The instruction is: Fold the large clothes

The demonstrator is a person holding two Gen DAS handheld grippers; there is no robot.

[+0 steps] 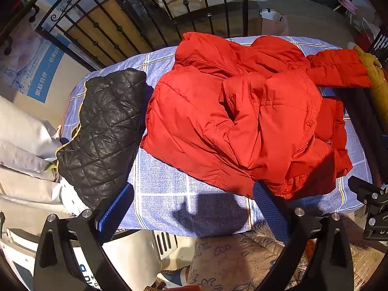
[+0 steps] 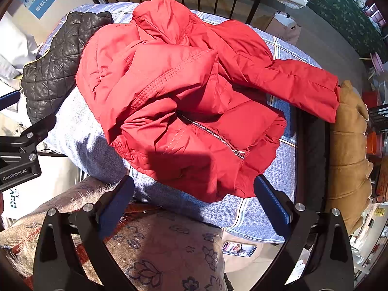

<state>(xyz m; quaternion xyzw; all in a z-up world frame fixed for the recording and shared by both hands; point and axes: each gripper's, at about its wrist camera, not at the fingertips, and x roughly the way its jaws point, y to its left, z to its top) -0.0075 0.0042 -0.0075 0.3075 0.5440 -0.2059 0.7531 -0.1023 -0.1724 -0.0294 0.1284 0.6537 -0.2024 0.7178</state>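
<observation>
Red puffy zip-front jacket (image 2: 174, 92) lies crumpled on a blue checked cloth-covered surface (image 1: 169, 194), collar toward the black iron railing (image 1: 135, 19), hem toward the cameras, one sleeve stretched right to a tan padded garment (image 2: 349, 145). Its long axis seems to run near to far. Bare cloth shows along the near edge. A black quilted leather jacket (image 1: 106, 131) sits just beside it on the left. The left gripper (image 1: 191, 208) and right gripper (image 2: 194, 198) hover at the near edge, blue pads spread wide, holding nothing. "GenRobot.AI" is printed on the left tool's mount (image 2: 19, 167).
</observation>
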